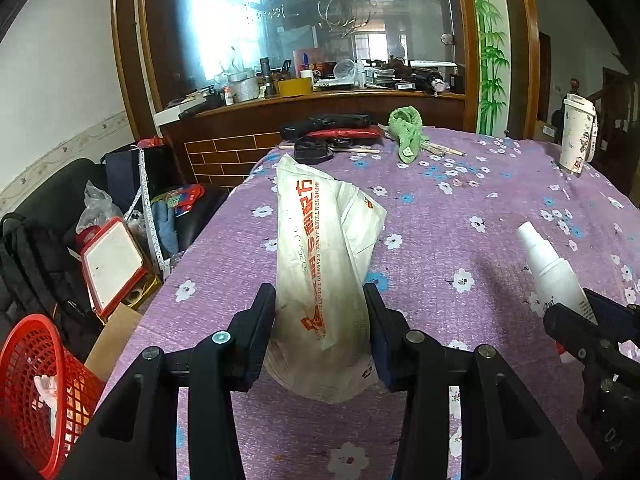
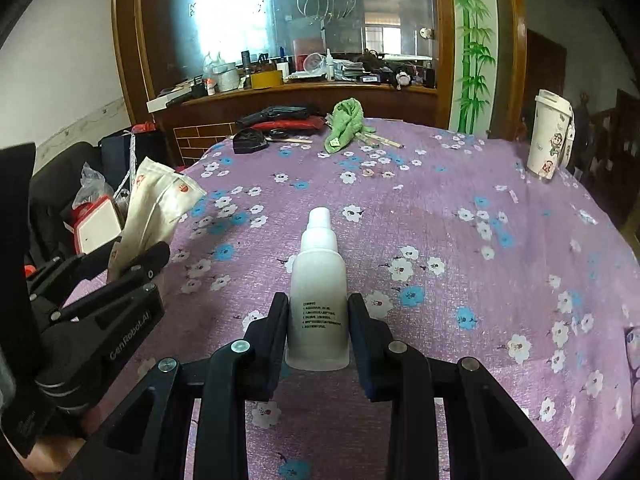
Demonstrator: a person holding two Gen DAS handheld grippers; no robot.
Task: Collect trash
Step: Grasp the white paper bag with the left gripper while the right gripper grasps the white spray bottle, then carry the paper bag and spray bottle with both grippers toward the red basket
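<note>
My left gripper (image 1: 320, 296) is shut on a crumpled white paper bag (image 1: 320, 240) with red print, held up over the purple flowered tablecloth (image 1: 460, 208). The right wrist view shows the same bag (image 2: 156, 196) at the left, in the left gripper (image 2: 132, 256). My right gripper (image 2: 318, 304) is shut on a white plastic bottle (image 2: 318, 280) with a small cap; both pads press its lower body. In the left wrist view that bottle (image 1: 548, 264) sticks up out of the right gripper (image 1: 580, 312) at the right edge.
A red mesh basket (image 1: 36, 380) with white tissue inside stands on the floor left of the table. At the table's far end lie a green cloth (image 1: 408, 128), chopsticks and black items (image 1: 328, 124). A tall printed cup (image 1: 576, 136) stands far right. Bags and boxes crowd the floor on the left.
</note>
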